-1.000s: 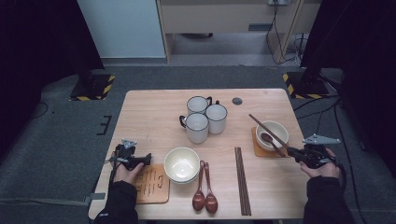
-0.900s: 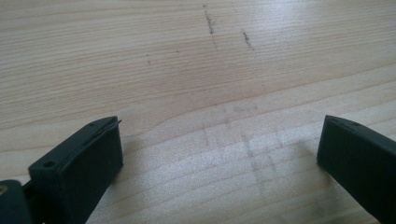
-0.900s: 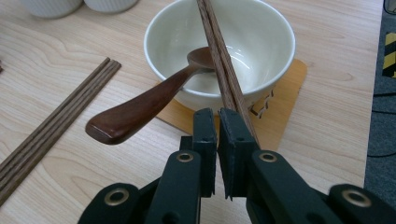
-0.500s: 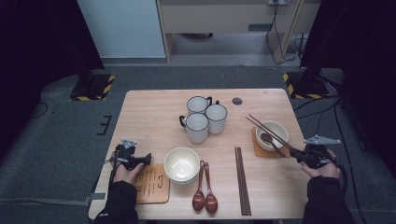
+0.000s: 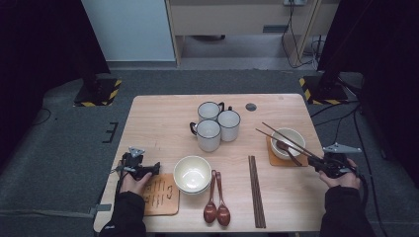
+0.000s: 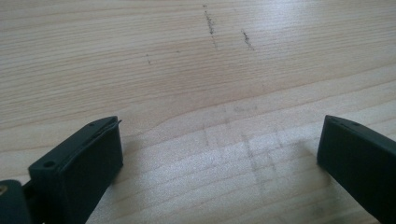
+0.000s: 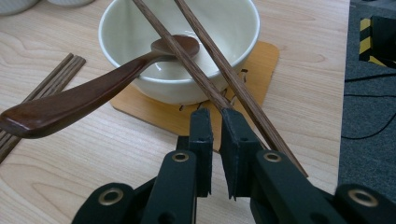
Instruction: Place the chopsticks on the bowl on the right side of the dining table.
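Observation:
A white bowl [image 5: 287, 140] stands on a wooden coaster [image 5: 271, 158] at the table's right, with a dark wooden spoon [image 7: 70, 105] leaning in it. Two brown chopsticks [image 5: 276, 137] lie across its rim [image 7: 187, 79]. My right gripper [image 5: 316, 162] sits at their near ends. Its jaws [image 7: 216, 116] have just been opening and stand a narrow gap apart. One chopstick's end runs into that gap, and the other [image 7: 261, 121] passes outside the right jaw. My left gripper [image 5: 148, 169] rests at the front left, jaws [image 6: 219, 135] wide open over bare wood.
Three white mugs [image 5: 217, 123] cluster mid-table, and a small black disc [image 5: 251, 106] lies behind them. Stacked cream bowls [image 5: 191, 173], two dark spoons [image 5: 216, 207] and more chopsticks [image 5: 256, 190] lie along the front. A second coaster [image 5: 160, 197] lies by the left hand.
The right gripper has shifted slightly, and the two chopsticks over the bowl have spread a little apart. The left gripper has not moved.

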{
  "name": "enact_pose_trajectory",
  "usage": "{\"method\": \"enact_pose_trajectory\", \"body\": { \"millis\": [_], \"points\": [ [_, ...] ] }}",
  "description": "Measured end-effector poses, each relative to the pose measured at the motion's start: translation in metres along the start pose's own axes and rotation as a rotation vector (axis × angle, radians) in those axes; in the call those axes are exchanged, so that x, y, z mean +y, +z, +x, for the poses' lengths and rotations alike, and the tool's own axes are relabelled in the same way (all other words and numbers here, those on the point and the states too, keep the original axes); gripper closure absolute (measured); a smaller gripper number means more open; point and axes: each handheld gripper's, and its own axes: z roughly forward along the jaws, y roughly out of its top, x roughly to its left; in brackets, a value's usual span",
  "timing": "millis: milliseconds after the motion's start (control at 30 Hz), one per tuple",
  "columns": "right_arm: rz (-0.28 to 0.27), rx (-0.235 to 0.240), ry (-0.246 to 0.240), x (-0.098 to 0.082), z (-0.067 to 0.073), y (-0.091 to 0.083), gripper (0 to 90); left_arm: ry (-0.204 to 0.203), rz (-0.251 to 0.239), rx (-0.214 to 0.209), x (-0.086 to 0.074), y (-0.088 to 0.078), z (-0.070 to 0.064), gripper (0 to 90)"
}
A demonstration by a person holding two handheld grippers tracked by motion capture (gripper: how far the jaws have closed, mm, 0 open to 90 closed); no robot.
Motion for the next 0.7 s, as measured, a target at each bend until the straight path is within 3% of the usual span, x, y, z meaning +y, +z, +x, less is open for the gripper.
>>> {"method": "enact_pose_trajectory", "body": {
  "millis": [433, 700],
  "points": [
    [-0.024, -0.026, -0.023, 0.0054, 0.0083, 0.0050, 82.3, 0.000, 0.000, 0.000, 0.0000, 0.0000, 0.0000, 0.0],
    [-0.029, -0.050, -0.019, 0.0044, 0.0047, 0.0085, 80.8, 0.000, 0.000, 0.000, 0.0000, 0.0000, 0.0000, 0.0]
  ]
}}
